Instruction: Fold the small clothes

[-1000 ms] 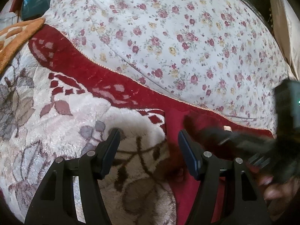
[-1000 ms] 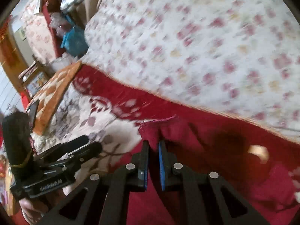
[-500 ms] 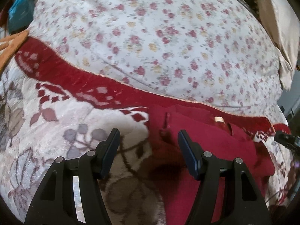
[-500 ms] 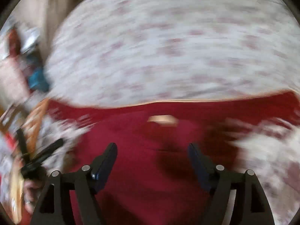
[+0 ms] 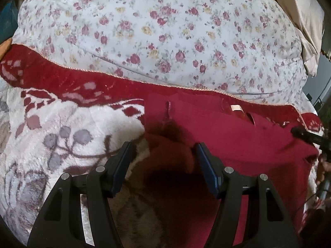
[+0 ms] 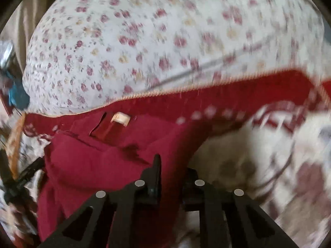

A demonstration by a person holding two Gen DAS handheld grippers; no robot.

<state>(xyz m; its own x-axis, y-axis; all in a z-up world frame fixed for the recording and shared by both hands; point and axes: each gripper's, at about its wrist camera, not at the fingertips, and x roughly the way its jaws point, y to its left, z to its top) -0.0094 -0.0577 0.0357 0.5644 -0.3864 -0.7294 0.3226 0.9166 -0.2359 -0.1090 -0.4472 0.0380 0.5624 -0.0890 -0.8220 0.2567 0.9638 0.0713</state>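
Two handheld grippers work on one dark red garment (image 5: 238, 144) that lies on a plush floral blanket (image 5: 62, 128), filling the lower centre and right of the left wrist view. Behind it, across the upper half of the frame, spreads a white sheet printed with small roses (image 5: 165, 31).

At lower centre, the left gripper (image 5: 163, 157) hangs over the garment's left edge with its fingers spread wide and nothing between them.

At the lower centre of the blurred right wrist view, the right gripper (image 6: 169, 177) has its fingers drawn close on a pinched-up ridge of the red cloth (image 6: 115, 161).

To fold well, the left gripper would likely need to close on the near left edge at a matching height, so both sides lift evenly and the cloth carries over without bunching.

One small pale tag (image 5: 235, 108) sits at the garment's far edge. No writing on it can be read, and no brand shows anywhere.
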